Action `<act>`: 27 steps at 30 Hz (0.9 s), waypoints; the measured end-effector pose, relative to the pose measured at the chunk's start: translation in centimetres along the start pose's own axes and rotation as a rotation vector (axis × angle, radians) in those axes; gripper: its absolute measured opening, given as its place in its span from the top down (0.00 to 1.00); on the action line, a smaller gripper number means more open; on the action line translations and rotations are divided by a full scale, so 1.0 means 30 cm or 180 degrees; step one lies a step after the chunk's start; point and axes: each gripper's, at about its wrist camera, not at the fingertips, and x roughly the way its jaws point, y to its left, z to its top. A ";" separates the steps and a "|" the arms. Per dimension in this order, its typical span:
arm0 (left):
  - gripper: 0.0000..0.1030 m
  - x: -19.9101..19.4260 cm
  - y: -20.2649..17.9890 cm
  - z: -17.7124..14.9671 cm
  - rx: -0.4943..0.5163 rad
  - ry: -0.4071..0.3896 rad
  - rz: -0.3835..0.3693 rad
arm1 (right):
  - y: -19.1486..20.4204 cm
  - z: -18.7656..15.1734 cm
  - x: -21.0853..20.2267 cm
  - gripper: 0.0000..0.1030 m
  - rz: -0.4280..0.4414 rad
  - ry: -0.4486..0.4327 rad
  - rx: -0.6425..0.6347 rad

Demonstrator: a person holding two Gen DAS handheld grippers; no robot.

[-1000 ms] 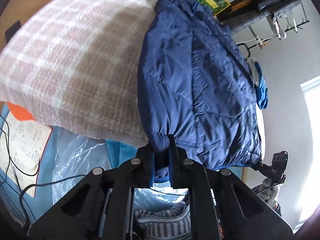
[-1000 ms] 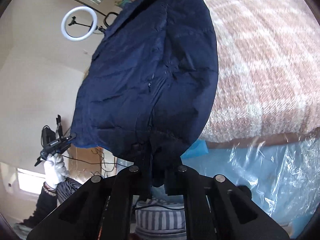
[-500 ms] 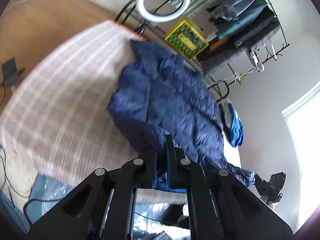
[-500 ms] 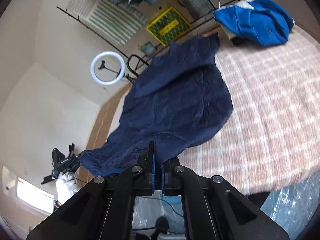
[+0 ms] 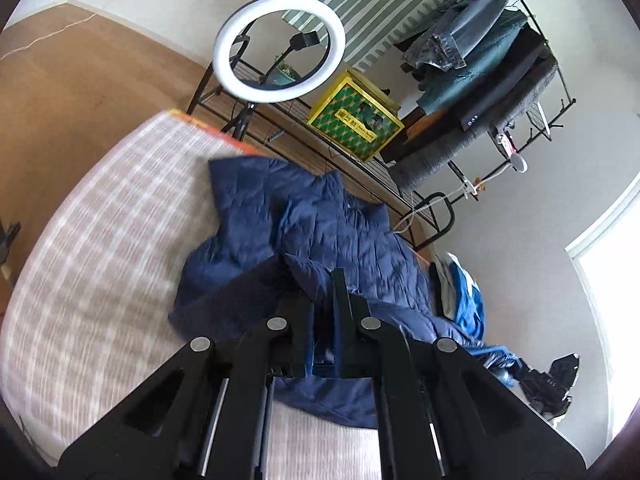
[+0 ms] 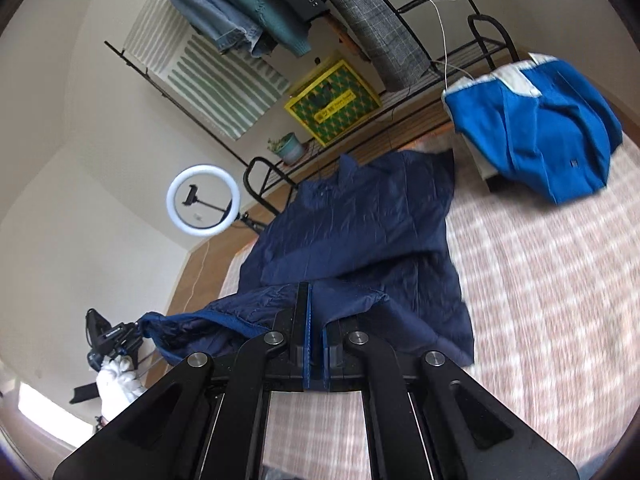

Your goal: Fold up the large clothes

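Observation:
A navy quilted jacket (image 5: 340, 236) lies on the plaid bed cover (image 5: 100, 260), collar toward the far rack. It also shows in the right wrist view (image 6: 360, 240). My left gripper (image 5: 323, 300) is shut on the jacket's bottom hem and holds it raised above the bed. My right gripper (image 6: 314, 320) is shut on the other end of the same hem, also raised. The lifted hem hangs between the two grippers. The left gripper shows at the left of the right wrist view (image 6: 116, 340), and the right gripper at the lower right of the left wrist view (image 5: 556, 376).
A bright blue garment (image 6: 540, 128) lies on the bed's far right corner. Behind the bed stand a ring light (image 5: 278, 46), a yellow crate (image 5: 356, 120) on a wire shelf, and a rack of hanging clothes (image 5: 480, 60). A window (image 5: 608, 288) is at right.
Both grippers have risen from below the bed edge and carried the jacket's hem up over the bed. The views now look down on the jacket instead of up along it.

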 end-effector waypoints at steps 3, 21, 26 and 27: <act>0.96 0.112 -0.013 0.095 0.0026 -0.0027 0.0047 | 0.011 0.101 0.078 0.98 -0.0085 -0.0014 -0.0069; 0.96 0.871 0.035 0.464 0.0143 0.0037 0.0427 | -0.175 0.540 0.702 0.98 -0.0711 0.0020 -0.0213; 0.96 1.030 0.045 0.507 0.0221 0.0029 0.0550 | -0.261 0.602 0.850 0.98 -0.0817 -0.0007 -0.0209; 0.96 1.071 0.052 0.512 0.0224 0.0046 0.0585 | -0.282 0.608 0.879 0.98 -0.0851 0.0017 -0.0184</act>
